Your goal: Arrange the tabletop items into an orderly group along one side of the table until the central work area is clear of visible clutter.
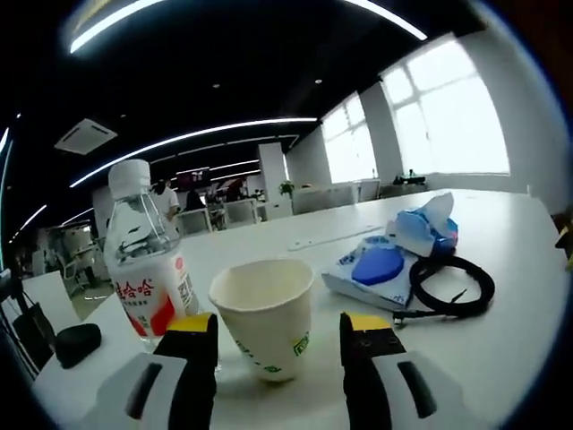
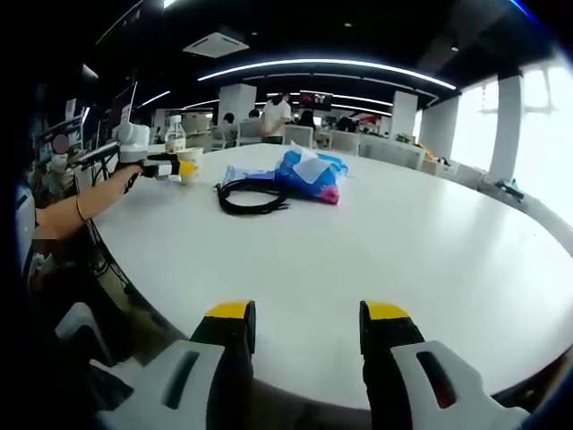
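1. Four or five items are pretty much bunched near one edge of the table (image 2: 376, 242) already, so I'd call this more than halfway done. The big middle stretch looks bare in the right gripper view.
2. Cup (image 1: 266, 315): paper, cream, tapered, with a rolled rim and a small green print low on the side. It sits between the jaws of the left gripper (image 1: 279, 333), which are spread wide. I can't tell if either jaw touches it, and nothing is clamped yet.
3. Bottle (image 1: 143, 260): clear ribbed plastic up top, white cap, red and white label. It's upright, just beside the cup.
4. Cable (image 1: 450, 288): black, rubbery, coiled in a loose loop, lying against the tissue pack (image 1: 376, 269).
5. Tissue pack: soft crinkly plastic, blue and white, flat. A second pack (image 1: 428, 228) behind it is puffier, with a tissue poking out.
6. Small dark rounded thing (image 1: 77, 342) near the table edge, maybe a mouse or pouch; too dim to say.
7. Right gripper (image 2: 306, 339): jaws apart, holding nothing, hanging over the near rim, well away from the pile.
8. Left to do, my guess: nudge the cup and bottle tighter against the packs.
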`<state>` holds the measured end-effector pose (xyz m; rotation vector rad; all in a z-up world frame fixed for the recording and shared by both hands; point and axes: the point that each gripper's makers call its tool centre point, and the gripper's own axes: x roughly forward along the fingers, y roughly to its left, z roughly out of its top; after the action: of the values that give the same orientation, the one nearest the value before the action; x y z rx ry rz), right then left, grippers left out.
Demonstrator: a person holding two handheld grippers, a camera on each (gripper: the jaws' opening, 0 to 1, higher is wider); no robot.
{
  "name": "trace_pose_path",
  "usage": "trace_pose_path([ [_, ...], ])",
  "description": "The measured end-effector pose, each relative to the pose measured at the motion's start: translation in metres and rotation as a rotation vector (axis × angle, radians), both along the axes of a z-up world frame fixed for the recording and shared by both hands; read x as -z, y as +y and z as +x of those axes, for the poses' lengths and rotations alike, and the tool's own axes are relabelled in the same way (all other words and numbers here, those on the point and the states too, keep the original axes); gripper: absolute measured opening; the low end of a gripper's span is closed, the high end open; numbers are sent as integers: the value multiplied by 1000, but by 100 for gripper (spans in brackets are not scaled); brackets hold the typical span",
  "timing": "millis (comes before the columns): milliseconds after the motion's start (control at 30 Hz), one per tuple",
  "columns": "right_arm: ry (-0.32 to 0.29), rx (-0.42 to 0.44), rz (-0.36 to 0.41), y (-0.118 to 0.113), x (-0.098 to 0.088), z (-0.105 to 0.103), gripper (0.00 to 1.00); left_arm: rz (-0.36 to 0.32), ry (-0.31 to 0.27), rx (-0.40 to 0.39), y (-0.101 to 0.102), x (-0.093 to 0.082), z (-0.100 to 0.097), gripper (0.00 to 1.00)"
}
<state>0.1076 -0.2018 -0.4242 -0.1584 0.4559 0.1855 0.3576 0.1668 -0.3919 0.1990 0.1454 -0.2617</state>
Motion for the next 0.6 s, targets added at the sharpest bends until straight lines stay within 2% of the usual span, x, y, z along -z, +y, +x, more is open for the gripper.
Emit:
trace_pose_path([
  [267, -3, -3, 0, 1, 0, -1, 45, 31, 13, 9, 1, 3, -4, 60],
  [367, -7, -6, 4, 3, -2, -1, 46, 35, 10, 18, 0, 4, -7, 67],
  [600, -12, -5, 1, 3, -3, -2, 46, 67, -18, 28, -3, 1, -13, 75],
])
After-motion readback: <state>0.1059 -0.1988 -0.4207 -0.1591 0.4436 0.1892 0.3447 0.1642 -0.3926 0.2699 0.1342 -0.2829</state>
